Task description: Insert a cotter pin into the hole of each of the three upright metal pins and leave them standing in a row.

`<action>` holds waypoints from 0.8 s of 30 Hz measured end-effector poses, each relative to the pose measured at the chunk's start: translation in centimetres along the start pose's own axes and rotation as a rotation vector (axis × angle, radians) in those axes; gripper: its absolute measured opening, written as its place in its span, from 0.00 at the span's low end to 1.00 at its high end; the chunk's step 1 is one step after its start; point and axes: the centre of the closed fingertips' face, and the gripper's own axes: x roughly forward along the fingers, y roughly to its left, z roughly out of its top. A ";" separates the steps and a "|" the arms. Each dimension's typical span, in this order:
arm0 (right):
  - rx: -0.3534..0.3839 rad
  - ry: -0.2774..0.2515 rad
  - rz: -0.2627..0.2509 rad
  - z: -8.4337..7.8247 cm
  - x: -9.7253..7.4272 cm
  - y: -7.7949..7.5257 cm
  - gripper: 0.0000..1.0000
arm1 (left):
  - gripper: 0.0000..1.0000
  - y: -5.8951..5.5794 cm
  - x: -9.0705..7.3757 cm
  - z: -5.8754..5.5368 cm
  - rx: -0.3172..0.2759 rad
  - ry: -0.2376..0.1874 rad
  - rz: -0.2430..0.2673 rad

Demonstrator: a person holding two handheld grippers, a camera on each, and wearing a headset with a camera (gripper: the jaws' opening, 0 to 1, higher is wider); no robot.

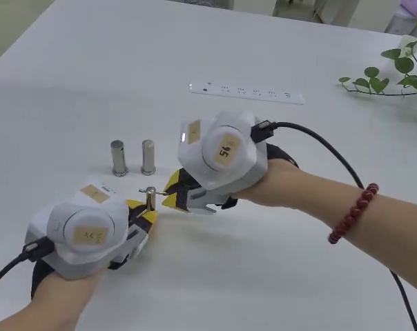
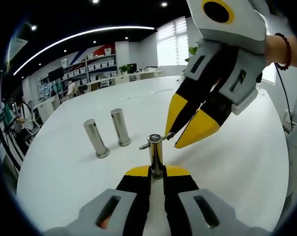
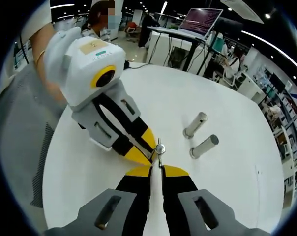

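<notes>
- Steel shows first in the head view: the held pin [image 1: 150,198] stands on the white table [image 1: 277,269] between your claws, with the left gripper [image 1: 145,215] at its 7 o'clock and the right gripper [image 1: 172,195] at its 3 o'clock. The first spare pin [image 1: 118,157] stands upright at 11 o'clock and the second spare pin [image 1: 148,156] at 12, clear of the work.
- In the left gripper view, your left claw is clenched low on the held pin's shaft, which leaves the cross-hole at the top free and steady. The cotter pin [image 2: 161,138] crosses that head, and its tip pokes out at 9 o'clock. It looks to be through the hole.
- In the right gripper view, your right claw is clamped on the cotter pin's tail, in line with its jaws. I judge that this lets you push straight along the hole. The spare pins sit at 2 o'clock.
</notes>
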 end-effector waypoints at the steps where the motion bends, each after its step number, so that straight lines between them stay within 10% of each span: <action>1: 0.000 -0.001 -0.002 0.0 0.0 0.0 0.09 | 0.07 0.0 0.0 0.0 -0.001 0.000 0.001; 24: 0.013 -0.031 -0.022 0.9 0.1 -0.4 0.05 | 0.07 -0.1 0.1 0.0 -0.002 0.002 0.008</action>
